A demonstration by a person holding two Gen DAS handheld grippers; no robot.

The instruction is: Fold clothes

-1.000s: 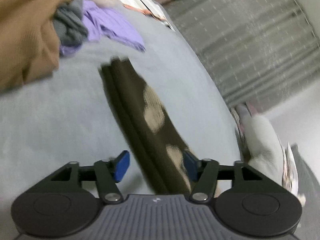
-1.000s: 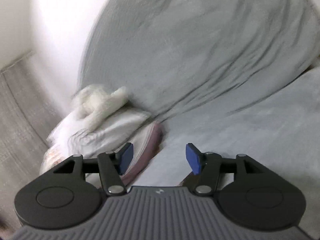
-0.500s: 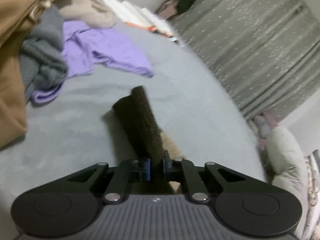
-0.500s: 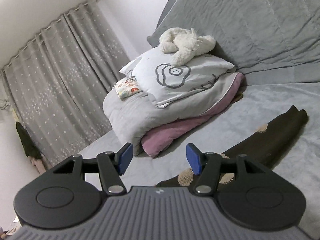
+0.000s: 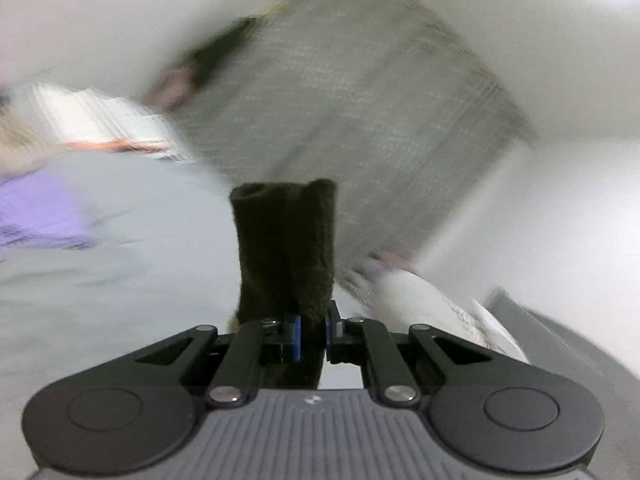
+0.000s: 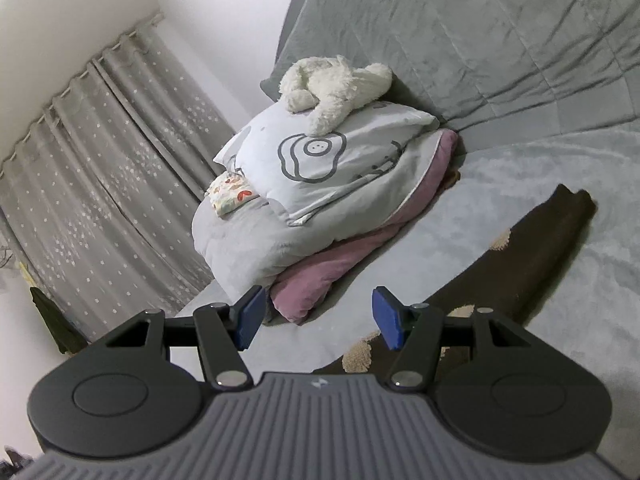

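Right wrist view: a grey bed [image 6: 520, 200] is filling the frame, with a star-print curtain [image 6: 100, 168] hanging behind it.
Bedding: a pillow [image 6: 340, 160] is sitting on folded quilts, a white plush toy [image 6: 332, 84] lying on top.
Brown garment [image 6: 532, 264]: stretching flat across the bed.
Right tool [image 6: 318, 318]: hovering with fingers apart, gripping nothing.
Left tool [image 5: 313, 334]: pinching the garment's end, cloth standing up; the background is blurring.

My left view smears with motion blur; only the dark garment [image 5: 286, 248] between my fingers stays sharp. My right view is crisp, softly and evenly lit, faint shadows, with fisheye bending at the edges
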